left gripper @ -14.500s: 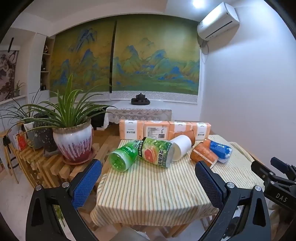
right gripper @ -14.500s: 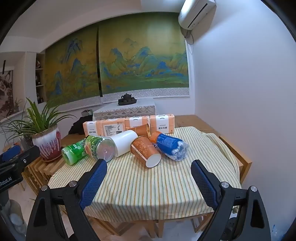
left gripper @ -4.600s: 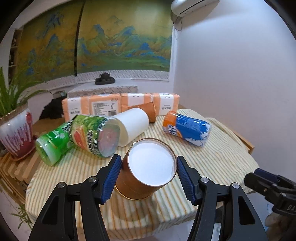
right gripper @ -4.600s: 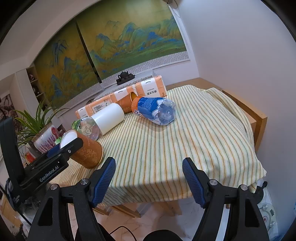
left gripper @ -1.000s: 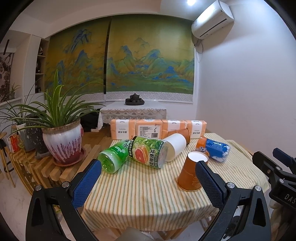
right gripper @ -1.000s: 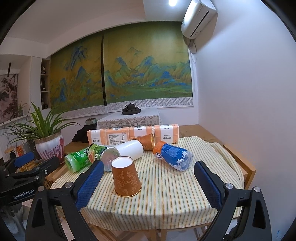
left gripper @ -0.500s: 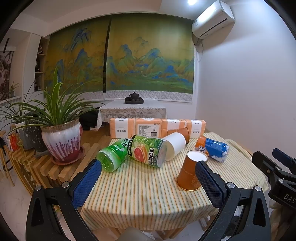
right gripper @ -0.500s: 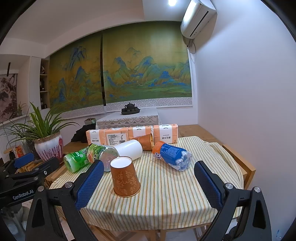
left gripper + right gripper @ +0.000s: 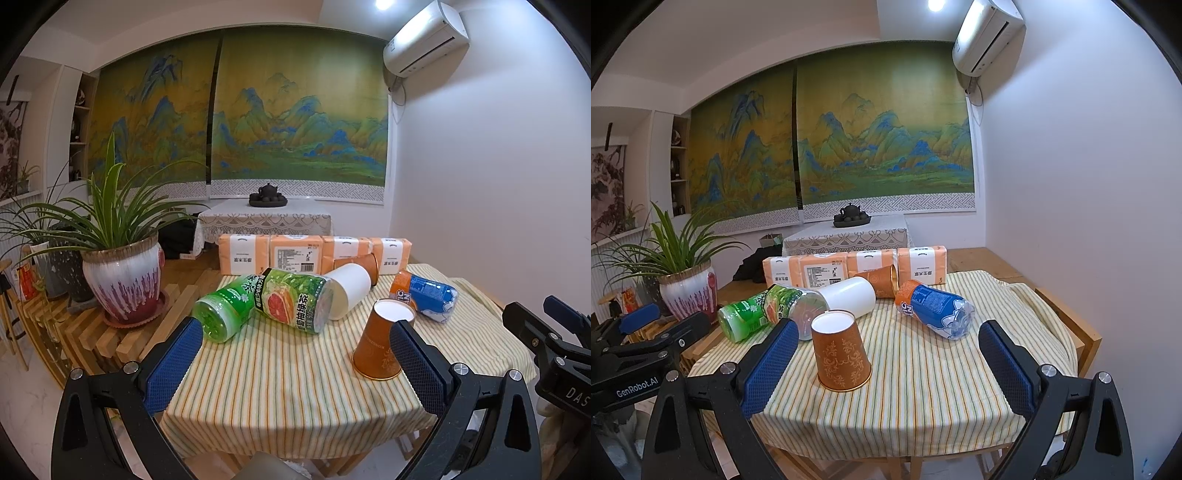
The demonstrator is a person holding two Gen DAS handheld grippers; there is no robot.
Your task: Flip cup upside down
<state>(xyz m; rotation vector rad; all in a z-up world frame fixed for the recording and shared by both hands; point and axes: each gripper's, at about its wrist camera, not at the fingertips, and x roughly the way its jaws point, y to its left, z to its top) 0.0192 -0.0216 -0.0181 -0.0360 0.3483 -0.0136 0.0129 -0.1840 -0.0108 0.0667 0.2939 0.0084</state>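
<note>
Released, upturned cup (image 9: 841,354) stands beyond both spread hand-held grippers.

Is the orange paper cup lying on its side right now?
No, the orange paper cup stands mouth-down on the striped tablecloth, white base up.

The cup (image 9: 841,353) now stands mouth down, white base up, on the striped cloth (image 9: 923,398), clear of the other items; at the start it lay on its side against the blue bottle (image 9: 934,308). The left gripper (image 9: 295,363), clamped on the cup 4.6 s ago, is now spread wide, empty and drawn back. The right gripper (image 9: 886,363), low at the table edge then, is back at its starting view.
</note>
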